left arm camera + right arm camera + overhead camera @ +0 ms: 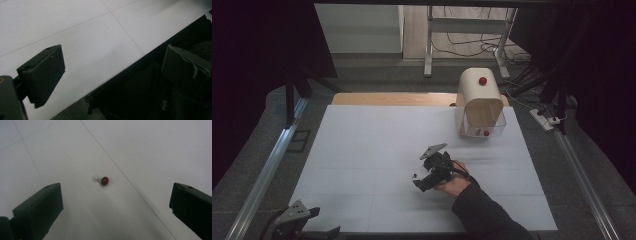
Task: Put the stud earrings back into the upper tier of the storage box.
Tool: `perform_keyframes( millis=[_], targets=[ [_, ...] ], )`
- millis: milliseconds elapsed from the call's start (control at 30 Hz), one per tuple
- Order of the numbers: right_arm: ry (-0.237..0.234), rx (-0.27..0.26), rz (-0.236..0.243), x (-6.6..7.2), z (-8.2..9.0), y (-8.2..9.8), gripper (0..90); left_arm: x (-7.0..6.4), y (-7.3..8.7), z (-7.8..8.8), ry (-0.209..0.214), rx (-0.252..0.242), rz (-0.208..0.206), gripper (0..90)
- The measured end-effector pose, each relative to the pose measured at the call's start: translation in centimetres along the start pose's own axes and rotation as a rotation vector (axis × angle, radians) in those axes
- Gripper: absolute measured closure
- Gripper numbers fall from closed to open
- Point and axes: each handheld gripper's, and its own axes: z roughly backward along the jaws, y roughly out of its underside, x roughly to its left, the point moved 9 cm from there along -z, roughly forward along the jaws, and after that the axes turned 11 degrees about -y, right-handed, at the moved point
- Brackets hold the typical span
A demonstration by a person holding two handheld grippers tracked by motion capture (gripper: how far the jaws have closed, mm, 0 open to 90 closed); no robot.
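Observation:
A small dark red bead with a silver loop (104, 180) lies on the white mat (155, 150), ahead of and between the wide-apart jaws of my right gripper (116, 197). In the high view the same bead (414, 175) is a dark speck just left of my right gripper (420, 179), which a hand in a dark sleeve holds open low over the mat's middle. My left gripper (324, 223) lies at the table's front left corner. It stands open (112, 75) with nothing between its jaws, half over the mat's edge.
A cream box with a rounded top and a red knob (481, 95) stands at the back right. Its clear front compartment (484, 129) holds another small red piece. Metal rails (262, 180) run along both sides of the table.

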Motion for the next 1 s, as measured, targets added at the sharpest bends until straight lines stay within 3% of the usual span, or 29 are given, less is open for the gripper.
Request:
perform_keyframes(
  millis=[233, 367, 567, 667, 1000],
  targets=[
    [-0.005, 0.044, 0.018, 0.4, -2.0, -0.2, 0.0, 0.0, 0.0, 0.0, 0.000, -0.001, 0.001, 5.3],
    [-0.023, 0.069, 0.026, 0.5, -2.8, -0.2, 6.9, 0.0, 0.0, 0.0, 0.001, -0.002, 0.002, 5.3],
    [-0.010, 0.080, 0.062, 0.3, -3.3, -0.3, 26.4, 0.0, 0.0, 0.0, 0.000, -0.002, 0.001, 5.3],
    [-0.020, 0.078, 0.073, 0.3, -3.1, -0.6, 39.2, 0.0, 0.0, 0.0, -0.001, -0.001, 0.000, 5.3],
    [-0.039, 0.073, 0.106, 0.5, -3.1, -0.8, 69.4, 0.0, 0.0, 0.0, 0.000, -0.001, -0.002, 5.3]
  ],
)
